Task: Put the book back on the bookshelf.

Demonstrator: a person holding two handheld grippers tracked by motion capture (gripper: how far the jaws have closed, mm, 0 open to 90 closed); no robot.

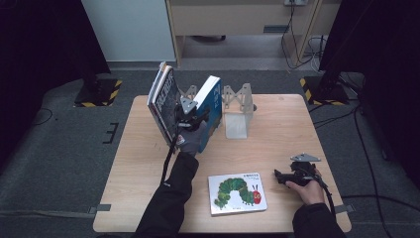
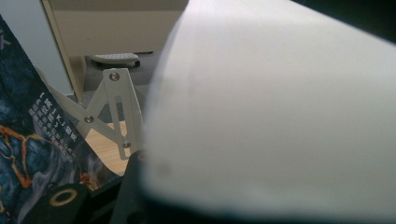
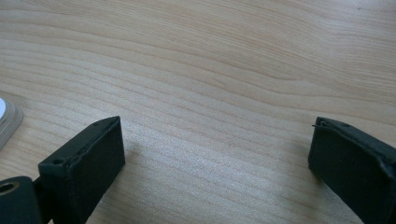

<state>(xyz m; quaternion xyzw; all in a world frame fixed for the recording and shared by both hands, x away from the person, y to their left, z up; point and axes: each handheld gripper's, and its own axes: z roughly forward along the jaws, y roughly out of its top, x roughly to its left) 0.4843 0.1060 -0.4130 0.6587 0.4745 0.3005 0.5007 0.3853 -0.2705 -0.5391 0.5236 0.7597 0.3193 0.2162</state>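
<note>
**Books going into the rack, one left on the table**

The left gripper point(image 1: 188, 116) has its jaws part-closed around the white-covered, blue-backed book point(image 1: 210, 99), which leans in the grey metal folding rack point(image 1: 236, 106) beside the dark, glossy books point(image 1: 163, 96). The right gripper point(image 1: 289, 177) rests wide open and empty on the pale, grained wooden table point(image 1: 277, 134). Two stand shelved; the flat caterpillar board book point(image 1: 236, 192) lies unshelved.

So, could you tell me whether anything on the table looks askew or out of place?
Yes: the dark books and the blue book lean apart in a V at the expanding white rack, not upright. The caterpillar book lies flat near the front edge, away from the others.
</note>
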